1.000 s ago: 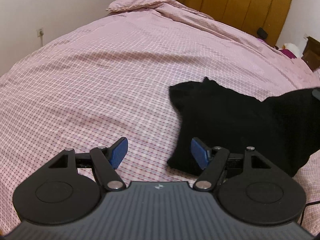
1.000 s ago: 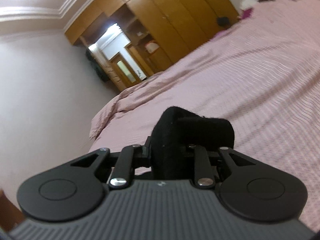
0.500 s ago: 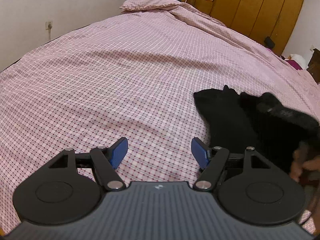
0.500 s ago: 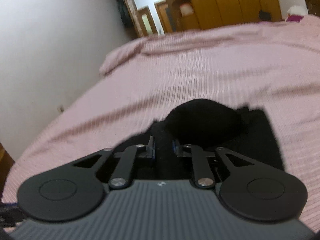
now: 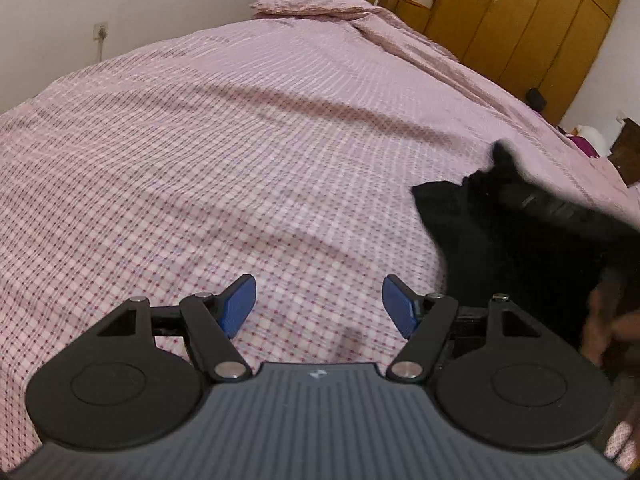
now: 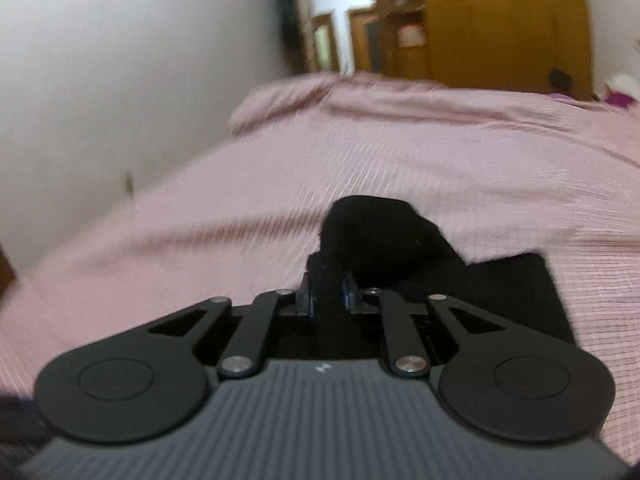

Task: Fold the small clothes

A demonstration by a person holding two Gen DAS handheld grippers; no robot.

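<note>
A small black garment (image 5: 500, 248) lies on the pink checked bedspread (image 5: 200, 160), to the right of my left gripper (image 5: 318, 300). That gripper hovers open over bare bedspread, its blue pads apart with nothing between them. In the right wrist view my right gripper (image 6: 326, 296) is shut on a bunched fold of the black garment (image 6: 380, 232), which bulges up past the fingertips. The rest of the cloth lies flat to the right (image 6: 520, 292). A person's hand (image 5: 600, 320) shows blurred at the right edge of the left wrist view.
The bed runs far back to a pink pillow (image 5: 312, 0) near the white wall (image 5: 120, 0). Wooden wardrobes (image 5: 520, 20) stand behind the bed, with a doorway (image 6: 332, 20) beside them. Small items (image 5: 584, 140) sit at the far right edge.
The right gripper rolled to level and swung across the bed, carrying the fold of black cloth. In the left wrist view the garment slid toward the right edge as the left gripper shifted left.
</note>
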